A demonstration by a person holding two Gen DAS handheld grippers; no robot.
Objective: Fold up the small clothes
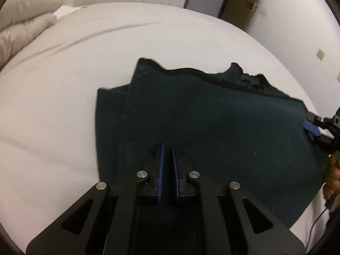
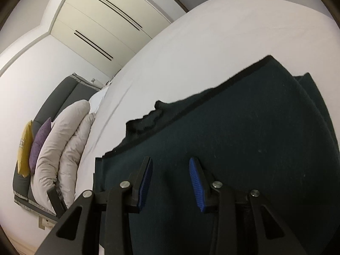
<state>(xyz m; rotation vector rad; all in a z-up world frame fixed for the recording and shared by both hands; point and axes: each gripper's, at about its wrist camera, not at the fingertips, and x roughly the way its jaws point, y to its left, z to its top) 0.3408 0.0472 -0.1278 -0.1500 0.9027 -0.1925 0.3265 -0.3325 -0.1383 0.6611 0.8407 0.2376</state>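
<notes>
Dark green garment (image 1: 201, 127) is lying on the white bed (image 1: 63, 85), no readable label showing; left gripper (image 1: 167, 148) is hovering nearly closed, right gripper (image 2: 171, 163) spread above it.

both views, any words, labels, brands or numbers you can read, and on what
No text can be read in either view.
Yellow cushion: a faint printed mark, too blurred to read.
Wall plate below the bed: small red marks, too small to read.
Dark garment: no label or tag showing.
Wardrobe: only handles, no lettering.
</notes>
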